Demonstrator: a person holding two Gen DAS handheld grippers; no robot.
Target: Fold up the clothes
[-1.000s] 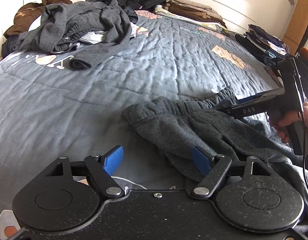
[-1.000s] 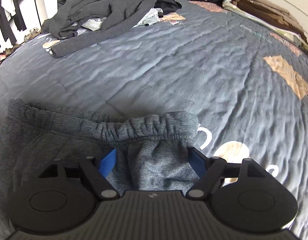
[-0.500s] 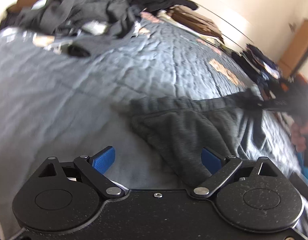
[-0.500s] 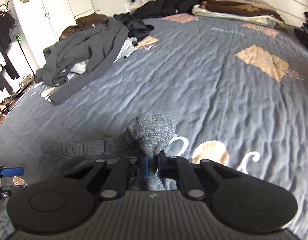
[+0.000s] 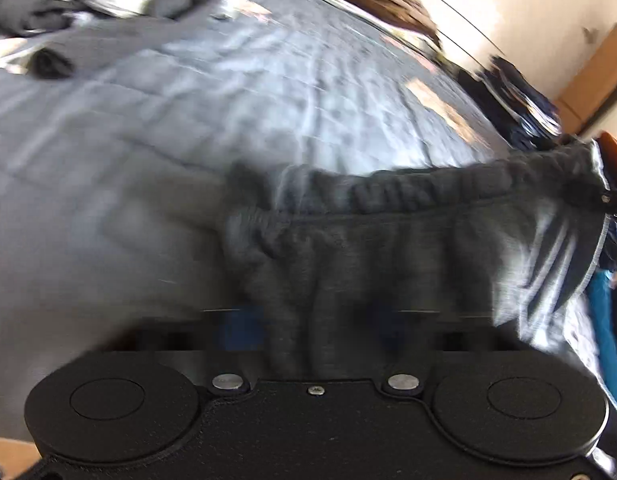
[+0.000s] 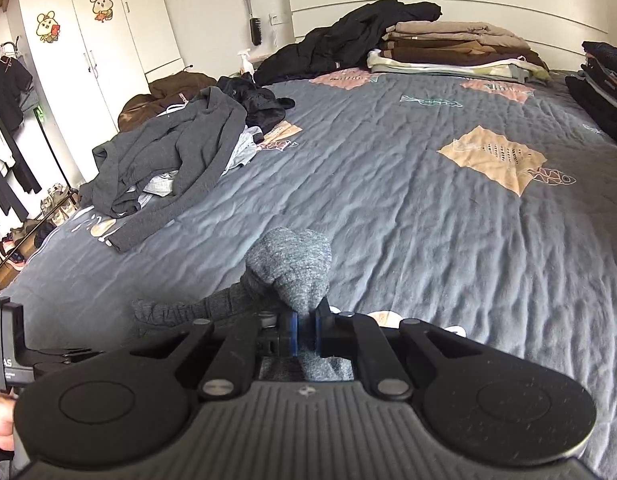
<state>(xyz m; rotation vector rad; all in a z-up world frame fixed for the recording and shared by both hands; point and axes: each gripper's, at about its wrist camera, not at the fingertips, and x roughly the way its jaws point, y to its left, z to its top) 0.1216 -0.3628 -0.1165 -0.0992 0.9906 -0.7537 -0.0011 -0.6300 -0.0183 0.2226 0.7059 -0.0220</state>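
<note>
Bed [image 6: 408, 208]: covered by a grey-blue quilt with tan and pink patches; most of both views is filled by it.

Unfolded heap [image 6: 168, 152]: grey, white and black garments, piled at the far left of the bed.

Folded stack [image 6: 452, 48]: brown and beige items, set at the far end against the headboard, a black jacket [image 6: 348, 40] beside it. A darker stack [image 6: 600, 76] is seen at the far right edge.

Wardrobe [image 6: 96, 40]: white, two cartoon stickers on its doors, at the far left wall.

Grey sweatpants [image 5: 388, 248]: held near the front edge of the bed, the elastic waistband stretched left to right between the two grippers; the left wrist view is blurred.

Right gripper [image 6: 306, 330]: clenched on a bunched end of the waistband, cloth bulging above the blue pads.

Left gripper [image 5: 308, 328]: fabric is seen lying between its fingers; whether they are clamped cannot be told through the blur. Its body is also glimpsed at the near left of the right wrist view.
</note>
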